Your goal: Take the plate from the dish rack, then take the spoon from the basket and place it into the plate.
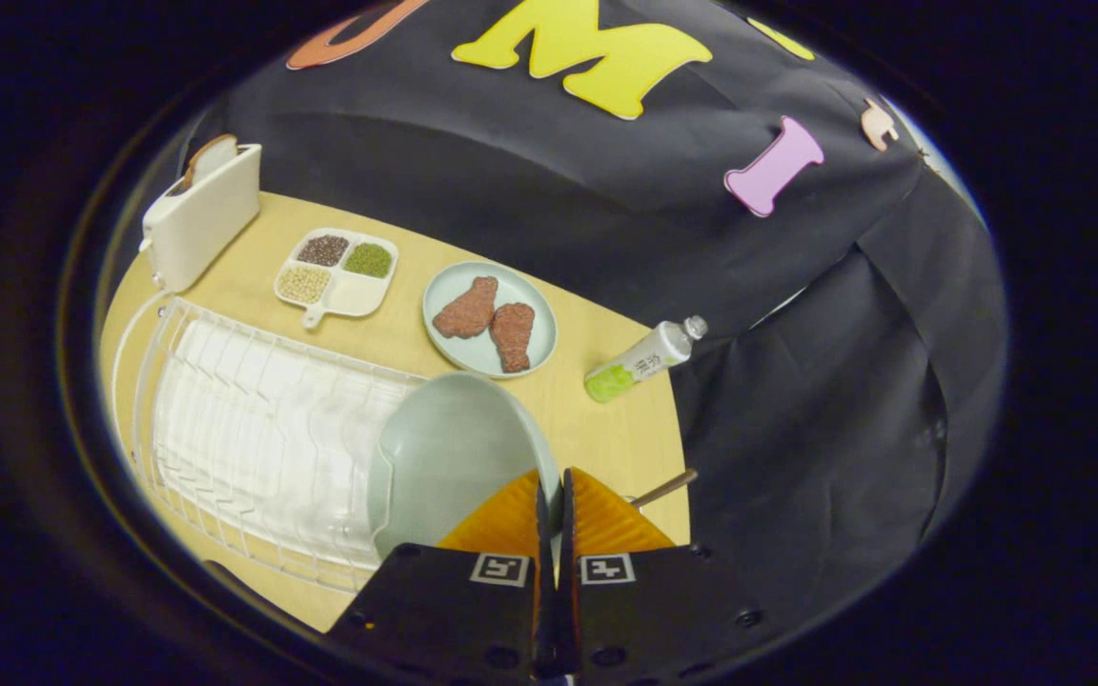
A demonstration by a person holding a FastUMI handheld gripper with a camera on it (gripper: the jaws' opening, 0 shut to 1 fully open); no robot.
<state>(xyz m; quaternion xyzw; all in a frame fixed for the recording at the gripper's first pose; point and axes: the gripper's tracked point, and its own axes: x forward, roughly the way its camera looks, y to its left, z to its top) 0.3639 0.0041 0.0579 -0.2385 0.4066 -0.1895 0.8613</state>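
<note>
A pale green plate [454,457] stands on edge, tilted, over the right end of the white wire dish rack [254,419]. My gripper [554,481] is shut on the plate's right rim, with the two fingers pressed close together on it. Just right of the fingers a thin brown handle [665,488], probably the spoon's, sticks up near the table's right edge. The fingers hide its lower part and whatever holds it.
Beyond the rack on the wooden table [597,429] lie a round plate with two fried chicken pieces [490,319], a white divided tray of beans [336,272] and a toaster [201,214]. A small bottle [644,360] lies at the table's right edge.
</note>
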